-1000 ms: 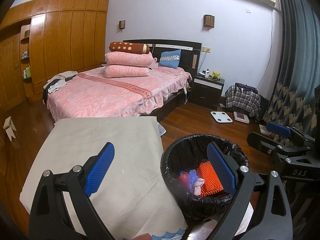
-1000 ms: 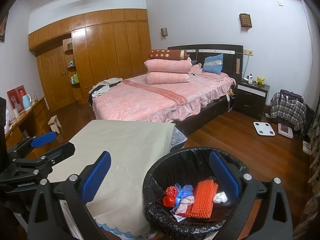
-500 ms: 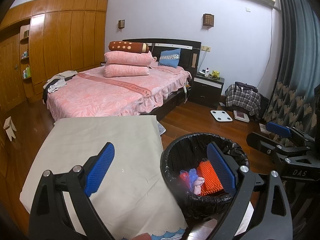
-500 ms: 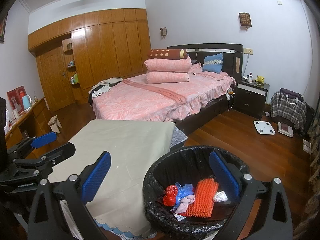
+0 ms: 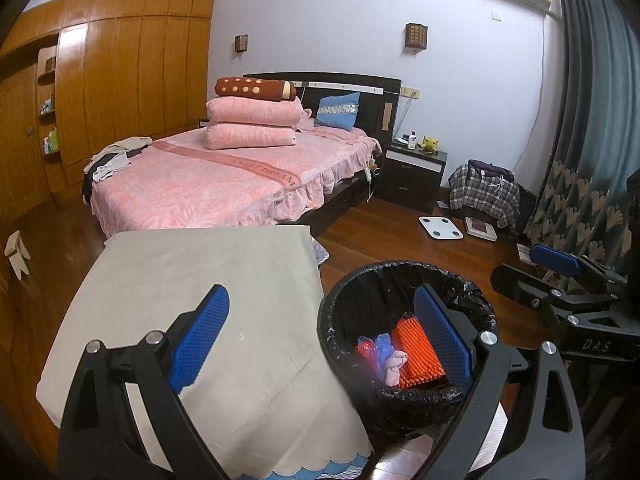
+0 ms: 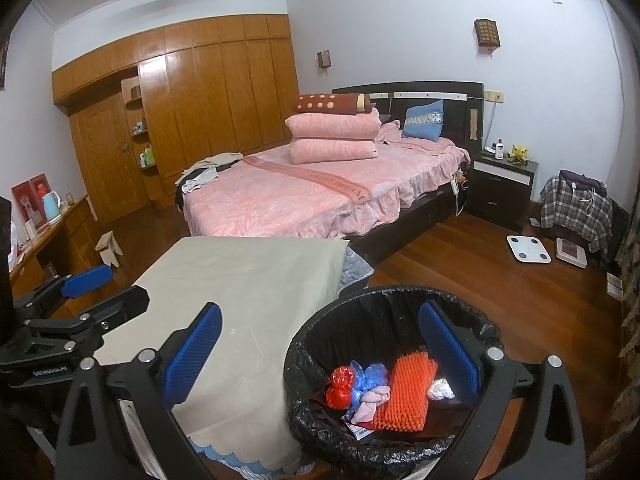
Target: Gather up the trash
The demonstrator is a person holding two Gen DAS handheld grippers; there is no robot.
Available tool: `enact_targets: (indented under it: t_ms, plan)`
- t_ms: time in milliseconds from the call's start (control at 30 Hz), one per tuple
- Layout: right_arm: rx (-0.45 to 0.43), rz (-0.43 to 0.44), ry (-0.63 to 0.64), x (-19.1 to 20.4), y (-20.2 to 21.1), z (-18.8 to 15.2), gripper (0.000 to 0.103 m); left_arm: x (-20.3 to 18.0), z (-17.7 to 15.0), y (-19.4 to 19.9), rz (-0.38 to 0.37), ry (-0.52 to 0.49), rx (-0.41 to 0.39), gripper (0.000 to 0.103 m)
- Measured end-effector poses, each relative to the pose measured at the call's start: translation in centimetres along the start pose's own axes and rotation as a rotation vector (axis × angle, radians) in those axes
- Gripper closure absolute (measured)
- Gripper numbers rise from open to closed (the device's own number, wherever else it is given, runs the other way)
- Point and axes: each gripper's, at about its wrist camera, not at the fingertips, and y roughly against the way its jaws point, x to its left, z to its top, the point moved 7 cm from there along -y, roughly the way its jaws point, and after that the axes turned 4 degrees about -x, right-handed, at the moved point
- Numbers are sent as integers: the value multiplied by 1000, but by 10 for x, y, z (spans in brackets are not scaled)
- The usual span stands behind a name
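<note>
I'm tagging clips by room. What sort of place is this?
A home bedroom: a made bed with stacked pink pillows, a nightstand beside it, and a built-in wooden wardrobe along the wall.

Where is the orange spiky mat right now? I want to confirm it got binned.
In the right wrist view the orange spiky mat lies inside the black-lined trash bin, right of the blue wrapper, beside the cloth-covered table.

Dim indoor light, fisheye-warped edges

I see a pink bed [image 5: 208, 188] far behind, a nightstand [image 5: 414, 170] right, white scale [image 5: 440, 227] on the floor
</note>
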Motion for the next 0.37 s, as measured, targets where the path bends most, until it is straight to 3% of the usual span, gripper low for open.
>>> enact_targets:
  t_ms: [367]
  plan:
    - [5,-1,-4,-2,-2,-2,6,-1,0,-2,1,-1,5,12]
